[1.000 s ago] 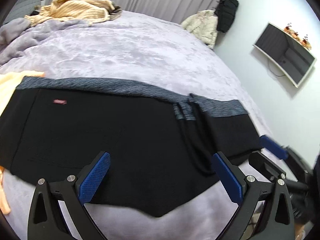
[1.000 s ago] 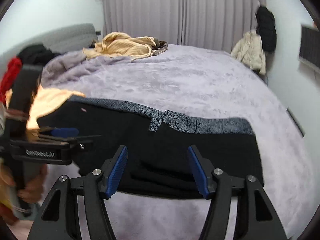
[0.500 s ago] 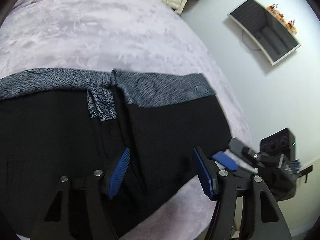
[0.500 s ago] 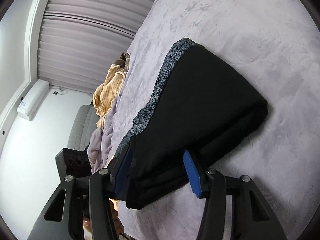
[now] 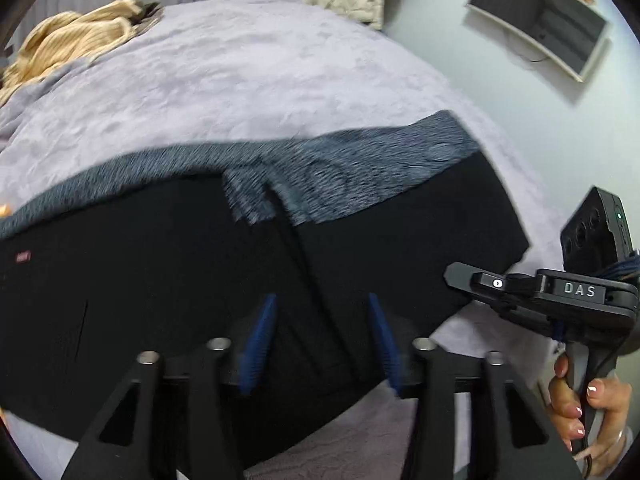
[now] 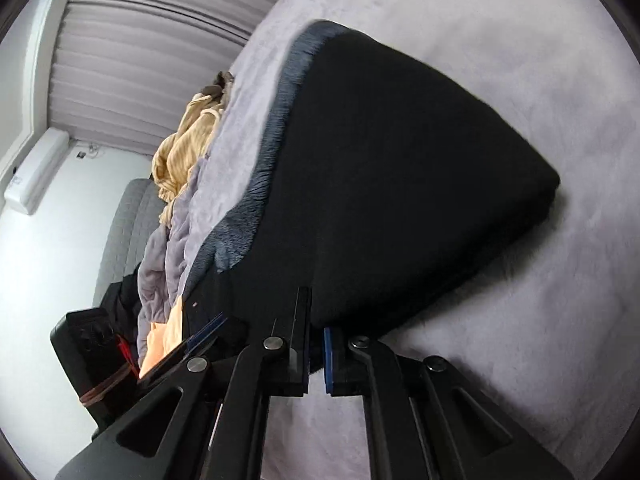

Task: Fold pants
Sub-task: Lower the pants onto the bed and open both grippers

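Right gripper (image 6: 316,356) clenched on pants (image 5: 200,280) at bed (image 5: 240,80) edge; left gripper (image 5: 320,340) just closing, astride pants fold, grip unclear.

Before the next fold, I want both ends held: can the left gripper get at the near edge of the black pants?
Probably yes. The left gripper hangs right over the black pants, its jaws apart astride the dark cloth, nothing between. The right gripper is pinched on the other end, off to the side.

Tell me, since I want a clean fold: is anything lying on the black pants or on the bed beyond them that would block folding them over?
Nothing visible does. The black pants have a bare top, and the purple bedspread beyond is bare up to the yellow garment at the far edge.
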